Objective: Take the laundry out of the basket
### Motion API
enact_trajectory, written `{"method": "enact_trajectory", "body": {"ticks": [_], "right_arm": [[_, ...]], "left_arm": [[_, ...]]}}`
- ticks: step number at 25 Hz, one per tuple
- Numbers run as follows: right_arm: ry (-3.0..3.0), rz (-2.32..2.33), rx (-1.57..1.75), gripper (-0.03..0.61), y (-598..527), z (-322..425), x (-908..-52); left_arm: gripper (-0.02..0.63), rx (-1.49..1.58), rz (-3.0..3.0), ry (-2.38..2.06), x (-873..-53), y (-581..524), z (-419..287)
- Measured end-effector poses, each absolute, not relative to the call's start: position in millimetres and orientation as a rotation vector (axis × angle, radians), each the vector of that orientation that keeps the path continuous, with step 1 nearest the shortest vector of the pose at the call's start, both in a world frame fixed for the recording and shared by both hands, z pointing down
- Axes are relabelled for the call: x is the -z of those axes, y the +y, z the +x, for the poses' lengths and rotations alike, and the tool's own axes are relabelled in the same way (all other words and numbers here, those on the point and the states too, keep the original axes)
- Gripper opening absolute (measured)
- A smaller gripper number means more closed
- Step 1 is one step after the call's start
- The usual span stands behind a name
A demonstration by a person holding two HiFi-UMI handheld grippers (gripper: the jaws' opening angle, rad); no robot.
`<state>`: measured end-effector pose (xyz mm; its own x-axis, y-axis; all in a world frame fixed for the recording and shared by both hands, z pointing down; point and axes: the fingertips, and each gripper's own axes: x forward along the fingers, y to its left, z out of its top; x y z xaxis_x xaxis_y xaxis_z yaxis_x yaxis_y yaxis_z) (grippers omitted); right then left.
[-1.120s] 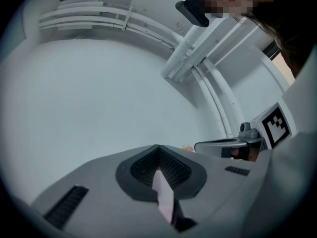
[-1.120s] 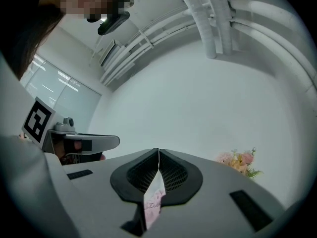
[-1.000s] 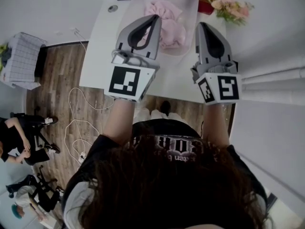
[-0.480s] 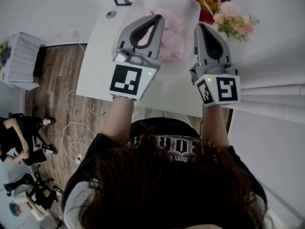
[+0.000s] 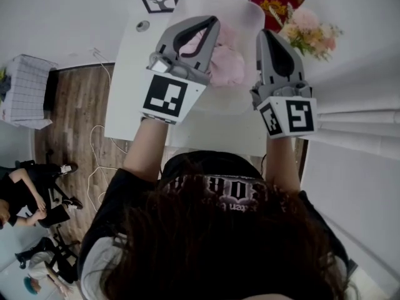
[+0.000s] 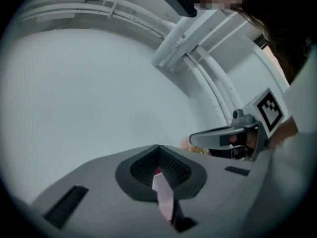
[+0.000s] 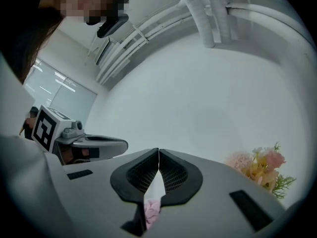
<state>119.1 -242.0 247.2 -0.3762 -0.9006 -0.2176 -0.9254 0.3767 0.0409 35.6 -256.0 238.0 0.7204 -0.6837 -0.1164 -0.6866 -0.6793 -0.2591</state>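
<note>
Both grippers are held up over the white table [image 5: 125, 92].

Left gripper [image 5: 213, 20] — jaws closed tip to tip with nothing between them. Only a sliver of pink shows through the gap behind the tips. Right gripper [image 5: 263, 34] is likewise closed and empty.

The laundry [image 5: 226, 60], a pink heap, lies in the clear basket [image 5: 250, 10] on the table, and neither gripper touches it.

Key relation: the heap sits between the two grippers, below them and a little ahead. In the head view the left tips overlap the basket's left side and look nearer the heap. The right gripper runs along the basket's right wall.

Both gripper views show mostly bare wall — so the jaws aim over the laundry, not at it. Judged: the jaws must part and tip downward before any grab.
</note>
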Motion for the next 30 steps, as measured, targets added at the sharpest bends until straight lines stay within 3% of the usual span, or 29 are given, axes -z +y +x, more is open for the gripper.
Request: {"method": "enact_trajectory", "body": {"ticks": [9,11,19,22,26,30], "right_arm": [[2.494,-1.647,-0.216,0.028,-249.1,118.2,-253.0],[2.493,-1.656,-0.216,0.028,-250.9,119.6,-253.3],[2.485,-1.683,-0.199,0.028,-264.7,127.2,-259.2],[2.488,-1.682,-0.194,0.028,-272.9,131.2,-266.2],[2.487,-1.687,-0.188,0.028,-274.6,132.4,-268.3],[2.477,-1.702,-0.176,0.028,-272.8,135.7,-265.3]], "left_arm": [[0.000,0.333,-2.585,0.463,-291.4,-247.4,66.2],[0.062,0.403,-2.605,0.360,-306.4,-249.6,67.8],[0.201,0.686,-2.541,-0.023,-377.3,-247.9,85.7],[0.333,0.789,-2.565,-0.164,-407.7,-248.9,94.6],[0.413,0.980,-2.436,-0.300,-445.6,-250.9,92.1],[0.449,1.102,-2.352,-0.374,-469.5,-257.0,93.2]]}}
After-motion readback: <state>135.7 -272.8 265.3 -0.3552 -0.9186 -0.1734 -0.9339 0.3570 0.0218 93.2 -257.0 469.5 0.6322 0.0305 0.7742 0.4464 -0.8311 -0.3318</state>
